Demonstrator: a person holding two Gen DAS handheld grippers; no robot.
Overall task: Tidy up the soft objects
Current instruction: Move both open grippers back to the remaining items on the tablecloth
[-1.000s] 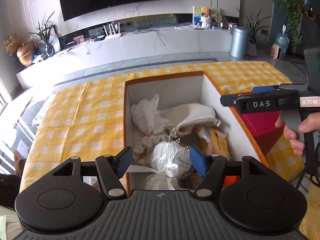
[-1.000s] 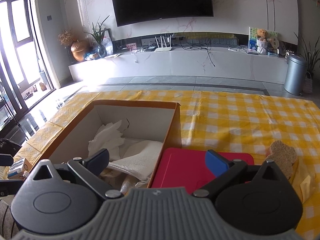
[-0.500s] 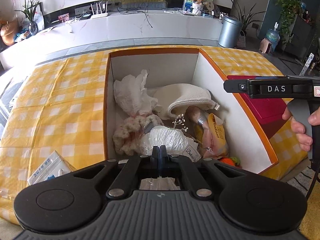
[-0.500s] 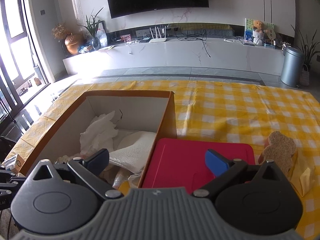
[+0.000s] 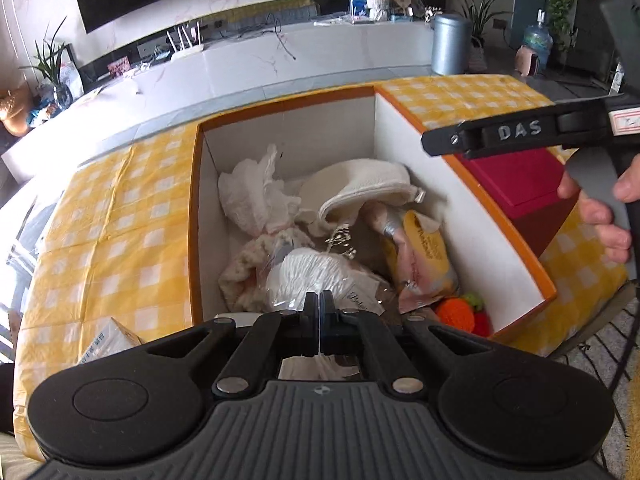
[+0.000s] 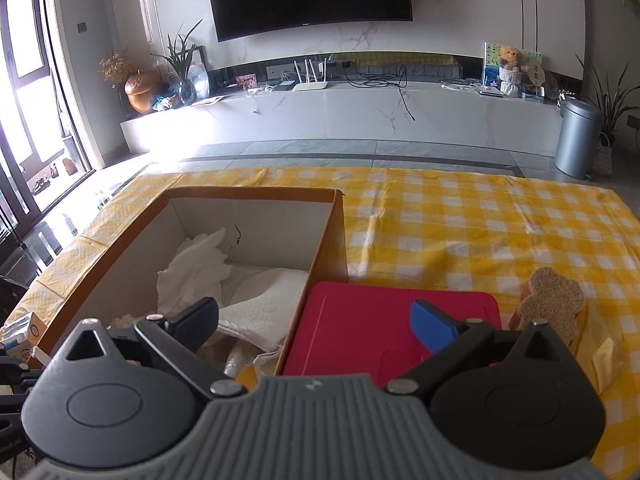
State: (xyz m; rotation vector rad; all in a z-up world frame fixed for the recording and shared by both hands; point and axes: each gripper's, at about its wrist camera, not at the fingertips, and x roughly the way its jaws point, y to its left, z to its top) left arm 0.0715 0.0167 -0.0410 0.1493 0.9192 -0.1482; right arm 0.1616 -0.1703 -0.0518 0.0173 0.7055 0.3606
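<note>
An orange-rimmed cardboard box (image 5: 500,216) on the yellow checked cloth holds soft things: a crumpled white cloth (image 5: 252,196), a white towel pouch (image 5: 360,184), a fluffy cream piece (image 5: 248,264), a yellow pack (image 5: 424,256) and an orange knitted toy (image 5: 456,312). A clear bag with white filling (image 5: 308,276) lies at the near end. My left gripper (image 5: 319,308) is shut, pads pinching the film of that bag. My right gripper (image 6: 315,325) stands open with nothing between its fingers, above the box's right rim (image 6: 256,194) and a red lid (image 6: 392,328).
A brown bear-shaped sponge (image 6: 554,296) lies on the cloth right of the red lid. A small carton (image 5: 108,340) sits left of the box. A hand (image 5: 600,208) holds the right gripper's handle beside the box. The table's far edge faces a white TV bench.
My left gripper's jaws went from open around the clear bag to shut, and it sank toward the box. The right gripper kept its place and stayed open.
</note>
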